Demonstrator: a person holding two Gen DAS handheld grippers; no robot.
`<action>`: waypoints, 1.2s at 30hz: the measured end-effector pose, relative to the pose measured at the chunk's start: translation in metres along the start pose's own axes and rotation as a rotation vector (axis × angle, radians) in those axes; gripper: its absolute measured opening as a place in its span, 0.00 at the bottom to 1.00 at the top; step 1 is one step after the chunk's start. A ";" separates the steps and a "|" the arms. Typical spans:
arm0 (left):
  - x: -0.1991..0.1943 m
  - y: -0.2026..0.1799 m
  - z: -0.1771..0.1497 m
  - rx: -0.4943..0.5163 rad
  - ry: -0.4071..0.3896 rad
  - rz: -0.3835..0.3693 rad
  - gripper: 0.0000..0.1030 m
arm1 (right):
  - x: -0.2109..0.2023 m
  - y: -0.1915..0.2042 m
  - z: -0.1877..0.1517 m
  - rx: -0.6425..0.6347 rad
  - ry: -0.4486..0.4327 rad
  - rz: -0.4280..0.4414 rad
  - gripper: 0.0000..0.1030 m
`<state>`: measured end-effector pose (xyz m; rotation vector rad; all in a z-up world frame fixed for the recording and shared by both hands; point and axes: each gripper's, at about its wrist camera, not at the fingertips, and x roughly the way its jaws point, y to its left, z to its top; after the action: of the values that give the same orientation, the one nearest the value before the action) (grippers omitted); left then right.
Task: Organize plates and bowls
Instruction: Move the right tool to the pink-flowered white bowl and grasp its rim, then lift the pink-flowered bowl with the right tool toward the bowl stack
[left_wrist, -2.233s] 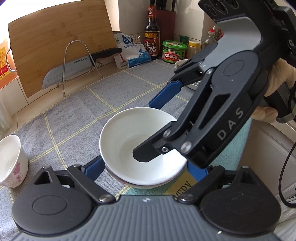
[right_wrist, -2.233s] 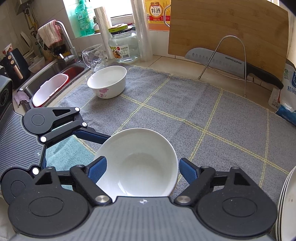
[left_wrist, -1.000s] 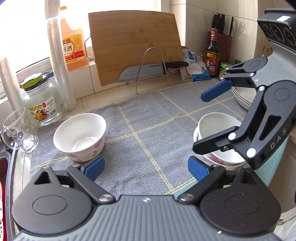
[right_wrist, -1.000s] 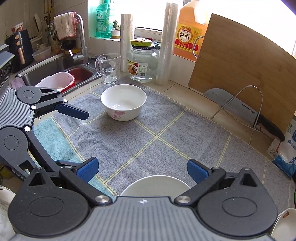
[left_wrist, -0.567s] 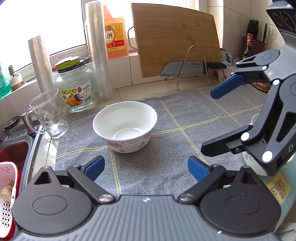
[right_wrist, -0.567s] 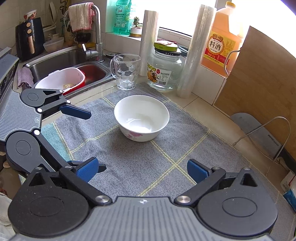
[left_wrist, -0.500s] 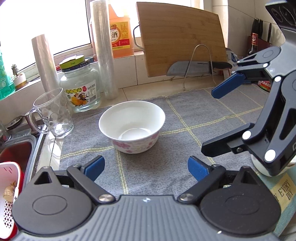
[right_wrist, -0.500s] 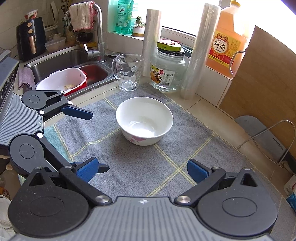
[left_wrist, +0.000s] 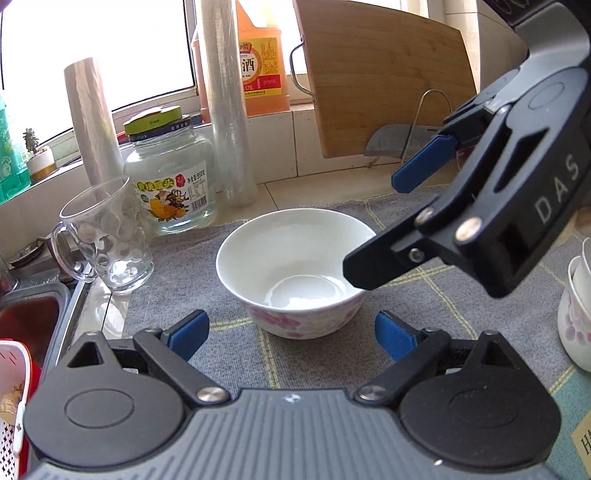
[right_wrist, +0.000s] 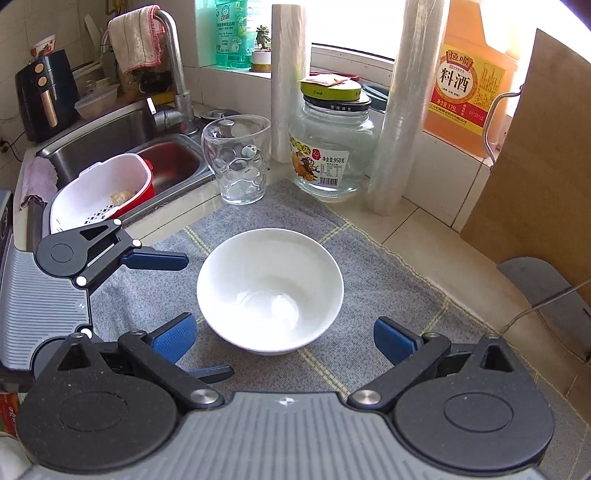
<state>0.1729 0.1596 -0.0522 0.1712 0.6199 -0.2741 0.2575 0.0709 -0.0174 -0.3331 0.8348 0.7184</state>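
A grey cloth (right_wrist: 373, 295) with yellow lines covers the counter beside a steel sink (right_wrist: 122, 144). A wooden cutting board (left_wrist: 384, 77) leans at the back wall, near an orange jug (right_wrist: 469, 85). A glass jar (right_wrist: 328, 147) with a green lid stands at the cloth's far edge, and a clear glass mug (right_wrist: 238, 158) stands just beside it, toward the sink. A white bowl (right_wrist: 269, 291) with pink flowers on its outside sits upright on the cloth, empty. The right gripper (right_wrist: 286, 339) hangs just short of the bowl with its blue pads spread wider than the bowl, touching nothing. The left gripper (left_wrist: 291, 332) faces the same bowl, its pads also spread wide and apart from it. More stacked bowls (left_wrist: 576, 314) stand at the right edge of the left view.
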 end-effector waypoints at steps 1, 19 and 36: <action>0.004 0.000 0.001 0.001 0.001 -0.001 0.94 | 0.005 -0.004 0.003 0.011 0.001 0.016 1.00; 0.018 0.000 0.007 0.025 -0.035 -0.012 0.93 | 0.061 -0.030 0.025 0.084 0.054 0.134 0.93; 0.021 0.004 0.008 0.004 -0.046 -0.057 0.90 | 0.068 -0.035 0.025 0.103 0.087 0.191 0.78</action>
<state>0.1949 0.1571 -0.0580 0.1508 0.5796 -0.3335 0.3270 0.0896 -0.0542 -0.1949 0.9918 0.8393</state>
